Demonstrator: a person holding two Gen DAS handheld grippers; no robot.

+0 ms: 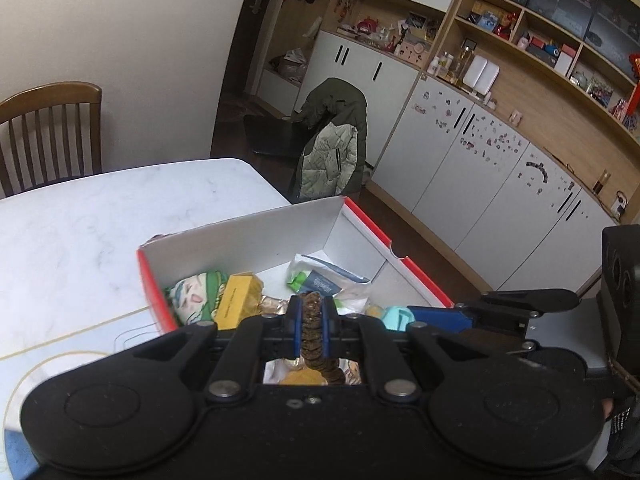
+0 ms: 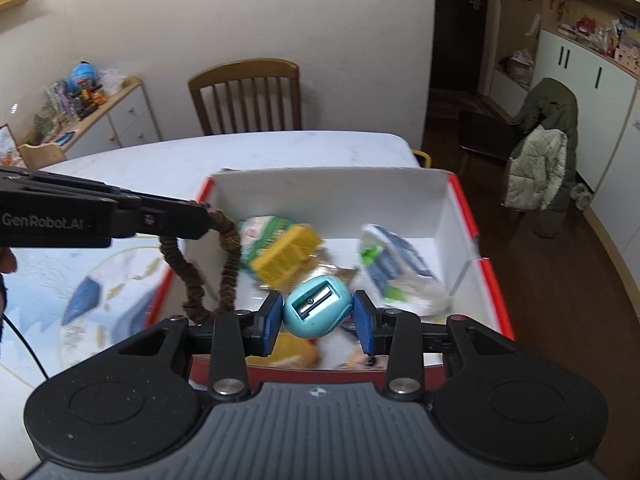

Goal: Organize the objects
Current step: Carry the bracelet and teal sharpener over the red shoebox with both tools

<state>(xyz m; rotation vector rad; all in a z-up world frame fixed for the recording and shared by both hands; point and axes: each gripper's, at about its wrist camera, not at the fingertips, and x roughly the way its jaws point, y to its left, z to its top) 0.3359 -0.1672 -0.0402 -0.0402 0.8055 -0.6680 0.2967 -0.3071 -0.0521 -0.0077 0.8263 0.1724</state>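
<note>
Right hand-held gripper [image 2: 318, 316] is pinching a round light-blue plastic pencil sharpener [image 2: 318, 312] above the red-and-white cardboard box [image 2: 460, 216]; left hand-held gripper [image 1: 311, 320] is clamping a brown ruffled fabric scrunchie [image 1: 314, 332].

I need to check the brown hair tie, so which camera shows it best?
The right wrist view: the brown hair tie hangs as a full loop from the left gripper. The left wrist view shows only its edge pinched in that gripper.

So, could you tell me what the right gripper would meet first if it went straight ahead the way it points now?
Probably the yellow box lying in the open box. The right gripper, holding the sharpener, points into it, though depth is hard to judge.
</note>
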